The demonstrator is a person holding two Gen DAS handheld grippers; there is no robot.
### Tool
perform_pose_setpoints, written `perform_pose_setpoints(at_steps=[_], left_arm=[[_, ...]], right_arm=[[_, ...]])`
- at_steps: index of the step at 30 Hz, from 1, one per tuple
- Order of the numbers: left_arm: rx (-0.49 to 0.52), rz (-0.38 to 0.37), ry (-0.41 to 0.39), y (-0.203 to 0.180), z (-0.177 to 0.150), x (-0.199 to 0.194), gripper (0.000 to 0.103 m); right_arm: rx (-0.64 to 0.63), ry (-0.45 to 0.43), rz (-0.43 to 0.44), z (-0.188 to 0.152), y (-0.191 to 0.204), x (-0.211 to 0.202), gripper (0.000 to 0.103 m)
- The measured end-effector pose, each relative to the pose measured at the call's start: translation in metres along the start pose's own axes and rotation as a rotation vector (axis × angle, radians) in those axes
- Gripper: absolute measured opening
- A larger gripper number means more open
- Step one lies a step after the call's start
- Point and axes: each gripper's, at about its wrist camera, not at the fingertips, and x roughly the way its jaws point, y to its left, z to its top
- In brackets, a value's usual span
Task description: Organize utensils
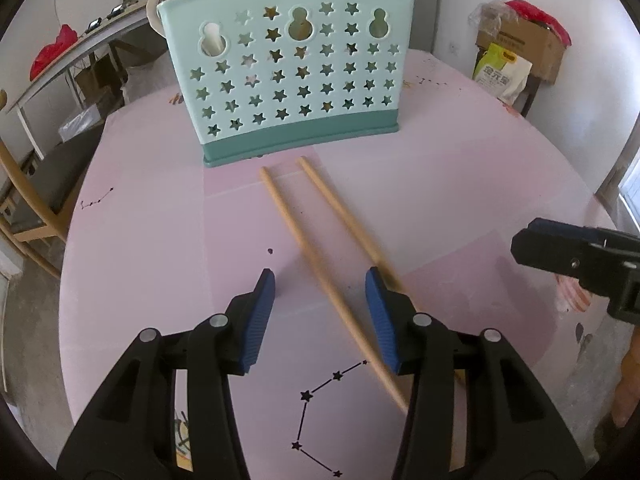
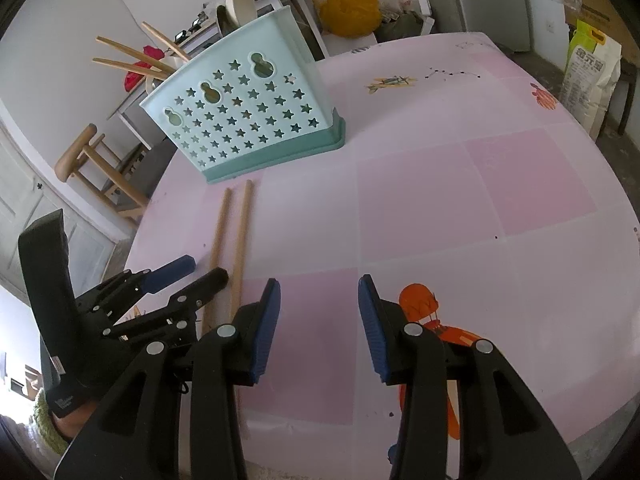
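Two wooden chopsticks [image 1: 320, 256] lie side by side on the pink table, pointing at a mint-green star-punched utensil holder [image 1: 288, 76]. My left gripper [image 1: 320, 284] is open and low over the table, its jaws astride the left chopstick; the right chopstick passes under its right finger [image 1: 380, 312]. In the right wrist view the chopsticks [image 2: 240, 248] and the holder [image 2: 248, 120], with several chopsticks and a ladle in it, lie to the left. My right gripper [image 2: 319, 292] is open and empty over the table, right of the left gripper [image 2: 204, 272].
The round table [image 2: 440, 184] has a pink cloth with cartoon prints. A wooden chair [image 2: 92, 168] stands at its left edge. A cardboard box [image 1: 528, 44] and a rice bag [image 1: 502, 72] stand beyond the far right edge.
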Motion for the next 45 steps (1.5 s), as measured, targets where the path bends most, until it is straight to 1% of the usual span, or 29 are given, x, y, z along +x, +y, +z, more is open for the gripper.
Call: perform_pose_setpoints(at_steps=[3,5,7,8,12,18,22,25,29,34,36,39,45], left_arm=[[-0.005,0.009,0.0,0.007,-0.001,-0.002,0.035],[-0.022,0.013,0.004,0.016,-0.003,-0.004,0.02],[-0.037,0.023,0.011,0.023,-0.004,-0.006,0.01],[-0.047,0.023,0.015,0.027,-0.005,-0.007,0.009],[-0.086,0.039,0.026,0.041,-0.009,-0.01,0.007],[-0.11,0.047,0.031,0.051,-0.013,-0.012,0.005],[-0.109,0.045,0.029,0.052,-0.013,-0.012,0.005],[-0.099,0.049,0.025,0.051,-0.013,-0.012,0.005],[-0.094,0.05,0.024,0.049,-0.012,-0.012,0.006],[-0.097,0.048,0.024,0.049,-0.012,-0.012,0.005],[-0.097,0.047,0.024,0.049,-0.012,-0.012,0.005],[-0.097,0.048,0.024,0.049,-0.012,-0.012,0.005],[-0.097,0.047,0.024,0.049,-0.012,-0.012,0.005]], right_arm=[[-0.028,0.003,0.005,-0.001,0.006,0.0,0.04],[-0.054,0.009,0.016,-0.002,0.011,0.001,0.04],[-0.079,0.014,0.032,-0.004,0.019,0.004,0.04],[-0.091,0.017,0.039,-0.004,0.023,0.004,0.039],[-0.163,0.035,0.068,-0.008,0.043,0.011,0.036],[-0.239,0.074,0.067,-0.015,0.066,0.026,0.032],[-0.276,0.091,0.047,-0.018,0.075,0.034,0.03],[-0.301,0.097,0.016,-0.021,0.08,0.039,0.03],[-0.327,0.095,-0.016,-0.022,0.086,0.041,0.027],[-0.348,0.088,-0.056,-0.02,0.087,0.044,0.02],[-0.349,0.086,-0.068,-0.019,0.086,0.044,0.014],[-0.335,0.083,-0.079,-0.017,0.083,0.045,0.008],[-0.287,0.072,-0.118,-0.012,0.064,0.039,0.007]])
